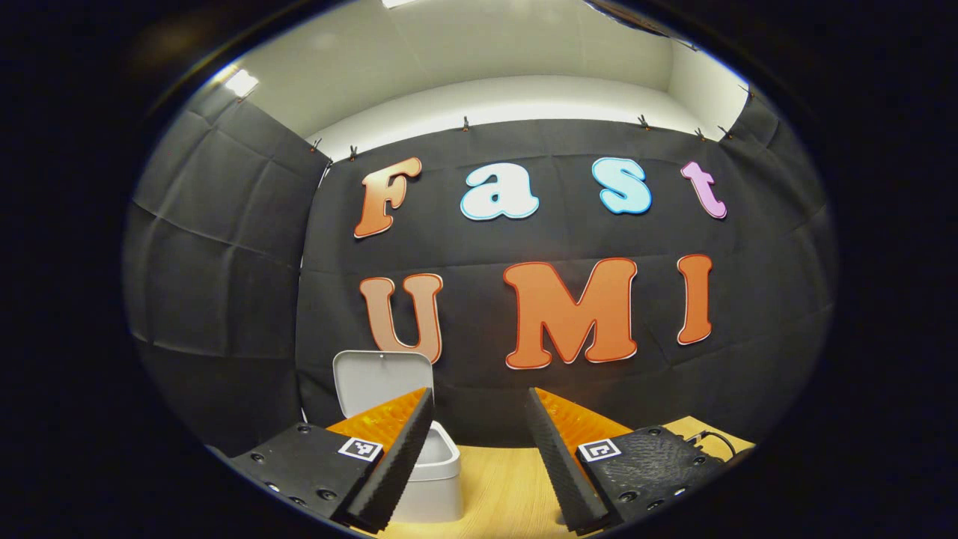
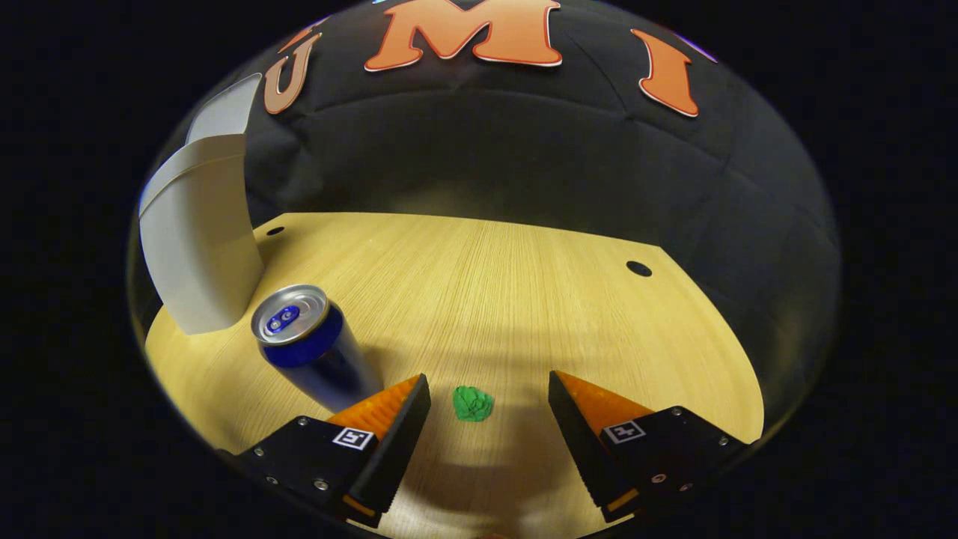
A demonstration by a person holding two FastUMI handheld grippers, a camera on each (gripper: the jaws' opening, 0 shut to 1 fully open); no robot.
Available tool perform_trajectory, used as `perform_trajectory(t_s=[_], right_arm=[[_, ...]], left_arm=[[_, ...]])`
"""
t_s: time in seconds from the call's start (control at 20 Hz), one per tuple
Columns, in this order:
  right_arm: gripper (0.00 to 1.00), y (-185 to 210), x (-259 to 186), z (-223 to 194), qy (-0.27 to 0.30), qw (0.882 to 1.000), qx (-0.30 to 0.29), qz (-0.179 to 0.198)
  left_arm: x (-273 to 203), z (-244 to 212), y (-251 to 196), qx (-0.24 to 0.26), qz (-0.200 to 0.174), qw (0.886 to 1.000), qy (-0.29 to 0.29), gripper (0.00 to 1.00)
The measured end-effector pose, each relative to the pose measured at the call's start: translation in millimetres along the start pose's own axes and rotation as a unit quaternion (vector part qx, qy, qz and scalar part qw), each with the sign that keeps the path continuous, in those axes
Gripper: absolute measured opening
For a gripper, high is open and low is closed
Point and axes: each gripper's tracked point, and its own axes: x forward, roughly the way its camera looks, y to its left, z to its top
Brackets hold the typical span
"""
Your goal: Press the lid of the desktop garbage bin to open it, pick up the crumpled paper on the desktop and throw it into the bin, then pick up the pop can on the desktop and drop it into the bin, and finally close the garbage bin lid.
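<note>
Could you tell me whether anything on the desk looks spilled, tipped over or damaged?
Nothing stands out. The bin stands upright with its lid raised, the pop can stands upright beside it, and the crumpled paper lies on the desk.

Right gripper view: the right claw (image 2: 488, 389) has its jaws spread, with the small green crumpled paper ball (image 2: 472, 403) in the gap, touching neither. The blue pop can with silver top (image 2: 310, 346) stands upright just beside the left finger, crowding that side. The white plastic bin (image 2: 200, 247) blocks the desk's far left corner. The pale wooden desk (image 2: 524, 299) is bare toward the right edge and back wall.
</note>
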Motion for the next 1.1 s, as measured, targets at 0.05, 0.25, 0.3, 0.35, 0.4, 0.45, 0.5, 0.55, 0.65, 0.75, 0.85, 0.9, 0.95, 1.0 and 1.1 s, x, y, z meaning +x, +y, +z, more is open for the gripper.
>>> perform_trajectory(t_s=[0.05, 0.25, 0.3, 0.35, 0.4, 0.45, 0.5, 0.55, 0.65, 0.75, 0.85, 0.9, 0.95, 1.0, 1.1], right_arm=[[0.95, 0.6, 2.8, -3.6, 0.007, 1.0, -0.001, -0.001], [0.94, 6.1, 11.8, -18.2, 0.028, 1.0, 0.006, 0.009], [0.92, 5.5, 13.8, -23.3, 0.035, 0.999, 0.003, 0.007], [0.85, 5.1, 15.3, -27.2, 0.043, 0.999, 0.0, 0.008], [0.81, 7.0, 16.3, -30.3, 0.047, 0.999, 0.003, 0.012], [0.71, 8.7, 16.8, -30.3, 0.049, 0.999, 0.006, 0.014], [0.63, 9.9, 17.1, -31.3, 0.05, 0.999, 0.005, 0.017], [0.5, 11.6, 16.9, -31.4, 0.051, 0.999, 0.003, 0.02], [0.3, 11.5, 15.6, -31.5, 0.052, 0.998, -0.001, 0.019], [0.22, 14.1, 13.9, -32.1, 0.053, 0.998, 0.007, 0.025], [0.2, 12.7, 12.8, -27.7, 0.049, 0.998, 0.017, 0.028], [0.2, 11.1, 11.9, -24.9, 0.043, 0.999, 0.019, 0.026], [0.18, 10.4, 9.4, -20.9, 0.036, 0.999, 0.021, 0.027], [0.17, 10.6, 8.4, -17.4, 0.029, 0.999, 0.022, 0.03], [0.14, 10.1, 3.3, -12.3, 0.018, 0.999, 0.023, 0.033]], left_arm=[[-0.1, -3.5, 0.7, 0.001, 0.0, 1.0, 0.007, 0.8], [0.4, -10.5, 3.1, 0.005, 0.002, 1.0, 0.021, 0.81], [0.6, -11.5, 4.3, 0.005, 0.003, 1.0, 0.022, 0.81], [0.7, -12.8, 3.4, 0.005, 0.002, 1.0, 0.025, 0.82], [0.5, -16.0, 2.1, 0.005, 0.0, 1.0, 0.029, 0.82], [1.2, -17.7, 0.5, 0.005, -0.003, 0.999, 0.032, 0.82], [1.6, -20.2, -1.0, 0.006, -0.005, 0.999, 0.035, 0.82], [1.4, -21.4, -1.5, 0.007, -0.007, 0.999, 0.038, 0.81], [1.5, -22.1, -2.5, 0.008, -0.009, 0.999, 0.04, 0.82], [0.0, -22.9, -1.8, 0.009, -0.01, 0.999, 0.042, 0.82], [-0.5, -25.0, -0.5, 0.01, -0.01, 0.999, 0.044, 0.8], [-0.8, -25.6, 0.5, 0.009, -0.01, 0.999, 0.045, 0.8], [-0.8, -25.9, 0.4, 0.009, -0.01, 0.999, 0.046, 0.8], [-1.7, -25.9, 0.5, 0.008, -0.011, 0.999, 0.046, 0.8], [-2.4, -26.2, -0.5, 0.005, -0.014, 0.999, 0.046, 0.8]])
